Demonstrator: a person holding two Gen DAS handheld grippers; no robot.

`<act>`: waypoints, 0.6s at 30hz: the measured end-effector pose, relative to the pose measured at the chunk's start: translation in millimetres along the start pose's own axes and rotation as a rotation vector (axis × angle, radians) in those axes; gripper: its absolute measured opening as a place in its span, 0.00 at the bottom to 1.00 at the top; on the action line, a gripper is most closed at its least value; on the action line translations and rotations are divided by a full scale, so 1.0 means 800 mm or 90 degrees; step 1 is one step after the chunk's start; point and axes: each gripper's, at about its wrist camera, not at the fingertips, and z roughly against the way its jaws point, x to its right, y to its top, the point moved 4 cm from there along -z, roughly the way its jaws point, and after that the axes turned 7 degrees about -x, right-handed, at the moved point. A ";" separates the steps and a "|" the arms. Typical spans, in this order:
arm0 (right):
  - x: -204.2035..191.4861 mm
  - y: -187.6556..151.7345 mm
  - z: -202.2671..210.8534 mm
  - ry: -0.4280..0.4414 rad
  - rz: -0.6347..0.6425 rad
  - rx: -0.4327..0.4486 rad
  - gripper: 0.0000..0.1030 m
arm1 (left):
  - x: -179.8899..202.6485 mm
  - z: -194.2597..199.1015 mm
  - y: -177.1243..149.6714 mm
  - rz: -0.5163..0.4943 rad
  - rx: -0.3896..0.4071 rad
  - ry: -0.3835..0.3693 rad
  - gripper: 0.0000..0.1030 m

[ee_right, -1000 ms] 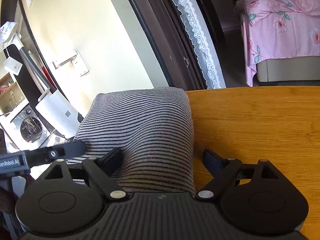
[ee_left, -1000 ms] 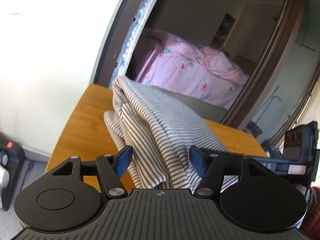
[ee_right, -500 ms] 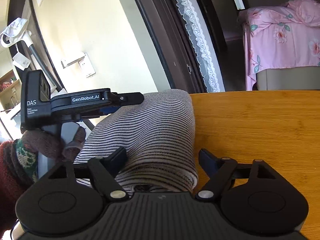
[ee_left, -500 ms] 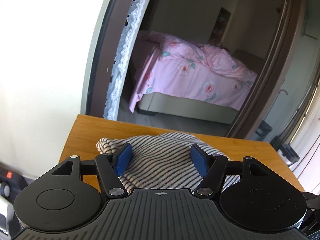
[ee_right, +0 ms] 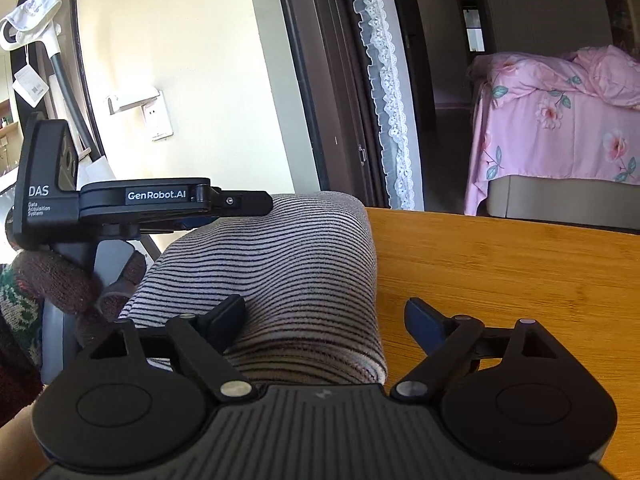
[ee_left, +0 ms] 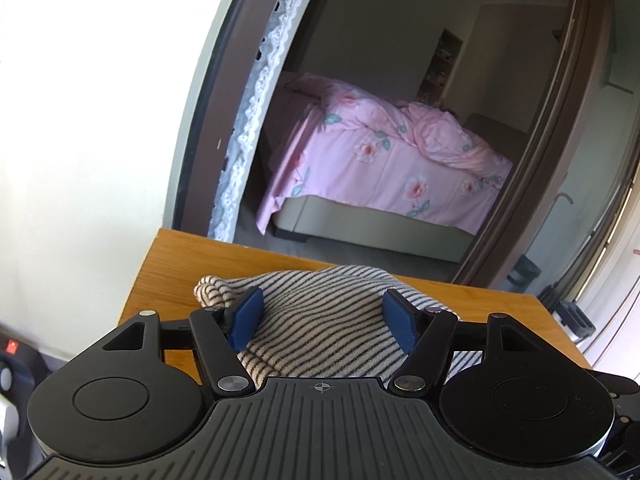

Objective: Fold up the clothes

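Beyond the wooden table we see an open doorway with a lace curtain along its frame, and past it a bed under a pink flowered cover; a pale wall fills the left of the left view. On the table lies the shirt, grey-white with thin dark stripes, folded into a thick bundle; in the right view it sits at the table's left edge, bare wood stretching to its right, and its near end runs under our right gripper's body.

Our left gripper stands with its jaws apart, the blue pads flanking a raised hump of the shirt; the left pad lies against the cloth beside a rolled edge, the right pad just at the fabric; nothing is pinched between them. In the right view we see this same tool from the side, over the far left part of the bundle, held by a hand in a dark knitted glove.

Our right gripper is also spread wide; its left finger rests on top of the shirt, its right finger over bare wood just beside the shirt's folded edge; it grips nothing.
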 end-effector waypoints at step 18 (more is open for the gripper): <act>-0.004 -0.037 0.064 -0.014 0.006 0.078 0.68 | 0.084 0.100 -0.095 0.021 -0.060 0.023 0.87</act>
